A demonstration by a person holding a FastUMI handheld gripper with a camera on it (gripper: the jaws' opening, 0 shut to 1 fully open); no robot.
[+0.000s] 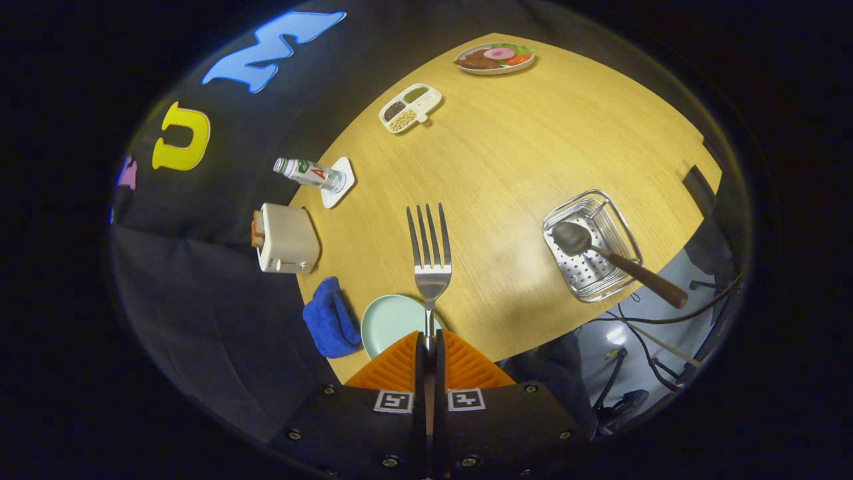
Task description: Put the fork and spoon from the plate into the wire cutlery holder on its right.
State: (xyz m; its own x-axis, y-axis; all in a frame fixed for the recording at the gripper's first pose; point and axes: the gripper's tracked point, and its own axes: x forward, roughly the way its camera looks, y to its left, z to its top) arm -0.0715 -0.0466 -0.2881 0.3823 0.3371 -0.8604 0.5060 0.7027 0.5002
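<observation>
Gripper view: claw [430, 347] clamped on fork [430, 257], label unreadable.

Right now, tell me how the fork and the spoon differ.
The fork is clamped by its handle in the gripper, its jaws shut on it, held above the table; the spoon lies in the wire cutlery holder. The fork's tines point ahead past the plate; the spoon leans with its handle sticking out over the holder's rim. The spoon's handle is dark brown; the fork looks all metal. Both heads are shiny metal.
</observation>
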